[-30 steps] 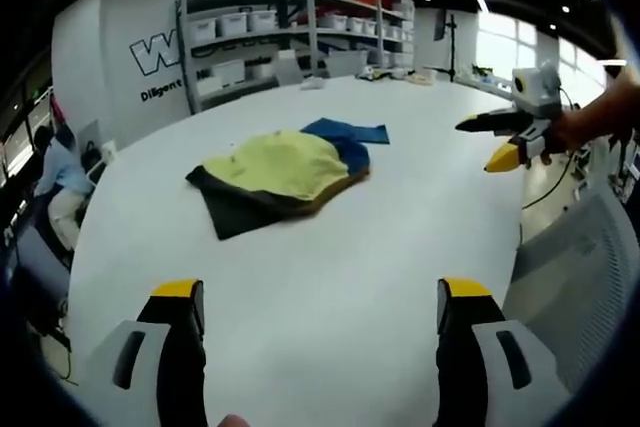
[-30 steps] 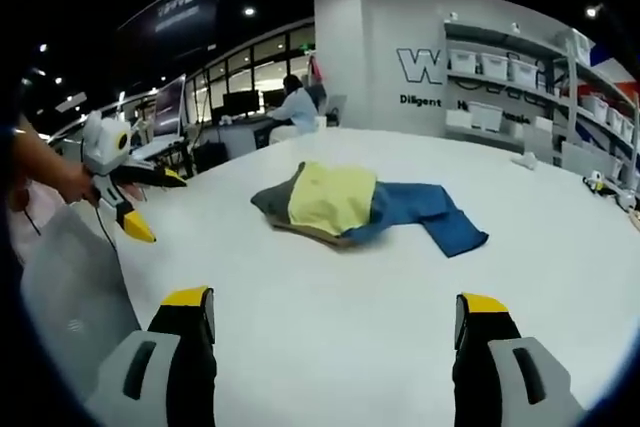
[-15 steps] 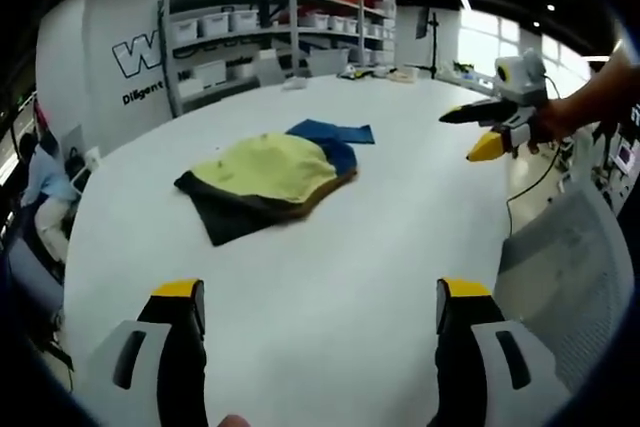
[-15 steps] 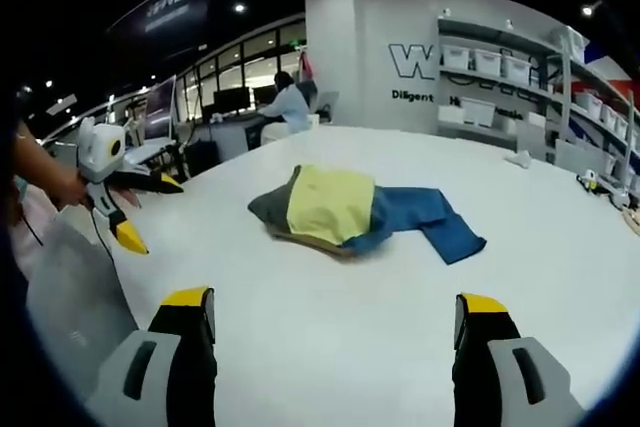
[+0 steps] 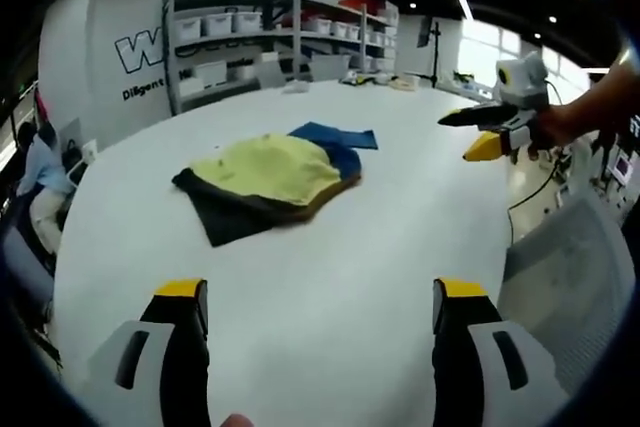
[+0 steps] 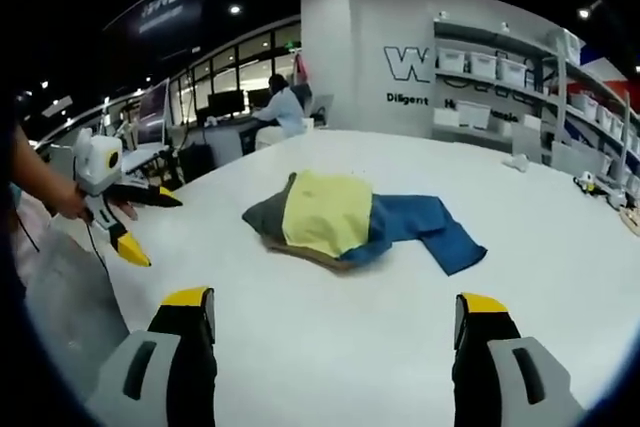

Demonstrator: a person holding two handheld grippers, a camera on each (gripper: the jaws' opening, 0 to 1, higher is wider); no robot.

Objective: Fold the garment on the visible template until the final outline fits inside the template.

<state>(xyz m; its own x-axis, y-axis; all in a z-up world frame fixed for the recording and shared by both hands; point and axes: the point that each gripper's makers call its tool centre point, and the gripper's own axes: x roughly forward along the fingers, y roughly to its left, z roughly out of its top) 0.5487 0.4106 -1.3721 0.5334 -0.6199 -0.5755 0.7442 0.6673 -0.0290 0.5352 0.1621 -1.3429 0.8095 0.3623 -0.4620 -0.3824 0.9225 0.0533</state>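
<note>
Garment (image 5: 272,179): crumpled mid-frame on the white table (image 5: 330,297), unmoved from a second ago.
Left gripper (image 5: 318,312): wide, empty.
Right gripper (image 6: 335,319): wide, empty.
Change: views drifted only; folding not begun.

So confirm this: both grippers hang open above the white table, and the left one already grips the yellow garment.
Not quite. The left gripper grips nothing: the left gripper view shows its jaws open, short of the yellow garment on the white table. The right gripper is open too.

My two gripper views face across the white table (image 5: 330,277) from opposite sides, sharing the garment (image 5: 270,179) (image 6: 340,217), well away.
</note>
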